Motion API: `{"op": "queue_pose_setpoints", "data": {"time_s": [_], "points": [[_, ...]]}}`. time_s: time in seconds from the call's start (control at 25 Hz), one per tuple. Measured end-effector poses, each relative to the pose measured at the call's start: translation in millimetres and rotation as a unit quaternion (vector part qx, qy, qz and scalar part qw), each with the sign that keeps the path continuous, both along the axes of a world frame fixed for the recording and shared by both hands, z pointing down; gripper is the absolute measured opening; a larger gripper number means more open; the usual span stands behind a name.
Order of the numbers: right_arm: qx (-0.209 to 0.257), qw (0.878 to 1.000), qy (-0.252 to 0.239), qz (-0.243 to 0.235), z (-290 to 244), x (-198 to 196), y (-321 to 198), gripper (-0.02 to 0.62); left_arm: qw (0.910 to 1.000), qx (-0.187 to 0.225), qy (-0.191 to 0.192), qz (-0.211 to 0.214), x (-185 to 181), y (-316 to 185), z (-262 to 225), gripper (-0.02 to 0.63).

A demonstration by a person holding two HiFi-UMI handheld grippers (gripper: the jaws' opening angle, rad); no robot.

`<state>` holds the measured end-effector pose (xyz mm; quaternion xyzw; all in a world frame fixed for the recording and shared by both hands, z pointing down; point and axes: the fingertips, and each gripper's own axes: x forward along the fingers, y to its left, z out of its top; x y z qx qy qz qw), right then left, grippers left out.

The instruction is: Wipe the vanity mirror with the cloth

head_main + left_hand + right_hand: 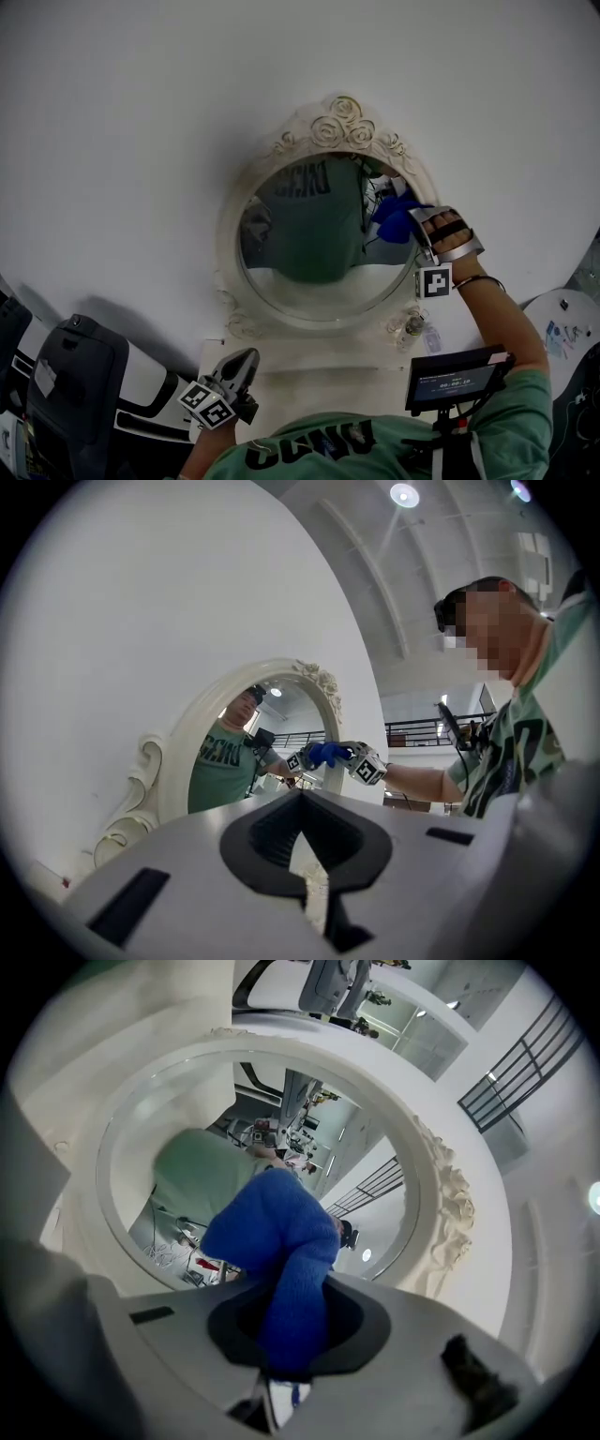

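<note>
An oval vanity mirror [305, 239] in an ornate cream frame [339, 120] stands upright against a white wall. My right gripper [419, 223] is shut on a blue cloth [394, 221] and holds it against the glass at the mirror's right edge. In the right gripper view the cloth [281, 1241] bulges out from between the jaws [289, 1358] onto the glass [178, 1138]. My left gripper [240, 367] sits low in front of the mirror's base, shut and holding nothing. The left gripper view shows its jaws [305, 860] together, with the mirror [248, 752] and the cloth [328, 754] beyond.
The mirror stands on a white shelf [309, 380]. A small bottle [413, 326] sits by the base at the right. A black seat [70, 380] is at the lower left. A dark screen [457, 379] hangs at my chest. A round white table [562, 323] lies at the right.
</note>
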<state>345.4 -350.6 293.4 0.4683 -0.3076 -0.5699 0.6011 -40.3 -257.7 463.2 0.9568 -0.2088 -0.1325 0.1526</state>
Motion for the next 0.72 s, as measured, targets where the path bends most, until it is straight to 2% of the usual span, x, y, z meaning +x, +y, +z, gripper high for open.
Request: {"op": "queue_pose_setpoints", "data": {"time_s": [0.16, 0.24, 0.36, 0.56, 0.72], "points": [[0.0, 1.0, -0.012, 0.009, -2, -4, 0, 0.049, 1.0, 0.0, -0.002, -0.002, -1, 2, 0, 0.0], [-0.002, 1.0, -0.017, -0.015, -2, -24, -1, 0.049, 0.9999, -0.002, -0.002, -0.012, -10, 3, 2, 0.0], [-0.006, 0.996, -0.007, -0.086, 4, -90, -14, 0.049, 0.9995, -0.006, 0.0, -0.03, -25, 2, 5, 0.0], [-0.012, 0.98, 0.0, -0.197, 11, -223, -52, 0.049, 0.9984, -0.005, 0.006, -0.055, -47, 9, 7, 0.0], [-0.024, 0.97, 0.011, -0.241, 20, -302, -82, 0.049, 0.9963, -0.005, 0.009, -0.085, -76, 16, 9, 0.0]]}}
